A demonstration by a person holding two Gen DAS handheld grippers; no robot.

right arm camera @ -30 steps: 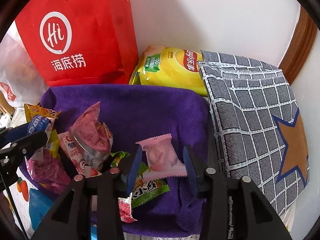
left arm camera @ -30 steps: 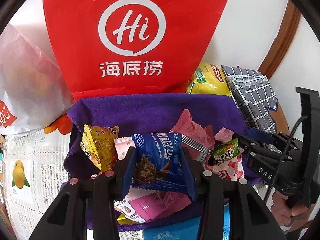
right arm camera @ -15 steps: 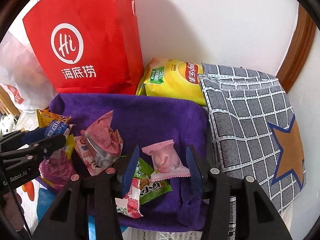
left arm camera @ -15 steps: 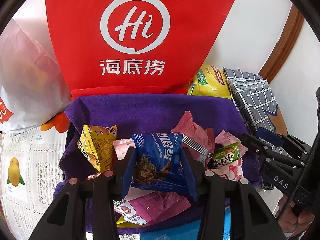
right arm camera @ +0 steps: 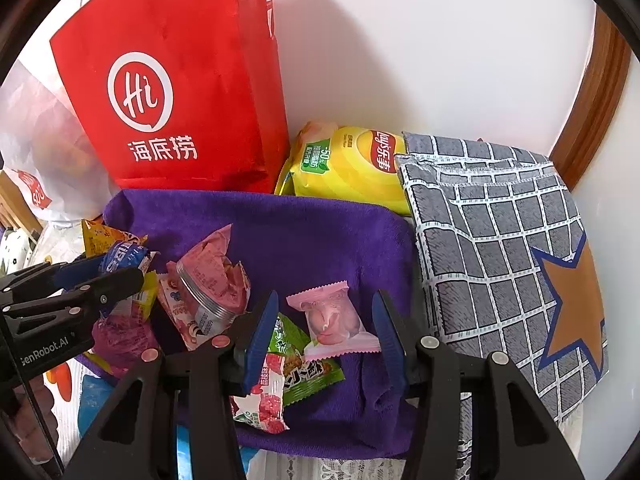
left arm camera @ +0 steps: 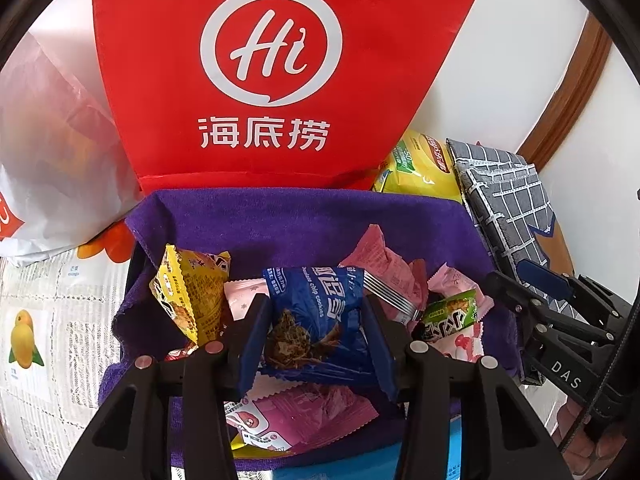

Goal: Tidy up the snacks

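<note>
Several snack packets lie on a purple cloth (left arm camera: 304,216) that lines a dark tray. My left gripper (left arm camera: 315,300) is shut on a blue chocolate-chip cookie packet (left arm camera: 316,312), which stands upright between the pads over a magenta packet (left arm camera: 304,412). A yellow packet (left arm camera: 188,296) leans to its left and a pink foil packet (left arm camera: 380,264) to its right. My right gripper (right arm camera: 327,296) is open around a pink wrapped candy (right arm camera: 332,324) that rests on the purple cloth (right arm camera: 304,232), with gaps on both sides. A green packet (right arm camera: 304,372) lies beside its left finger.
A tall red paper bag (right arm camera: 172,80) stands against the white wall behind the tray. A yellow chips bag (right arm camera: 352,164) and a grey checked cloth bag (right arm camera: 500,248) lie to the right, and a white plastic bag (left arm camera: 48,140) to the left. A printed tablecloth (left arm camera: 40,320) covers the surface.
The right gripper's jaws have widened around the pink candy, which now lies free between them. The left jaws have eased slightly apart and the blue packet is still between them.
</note>
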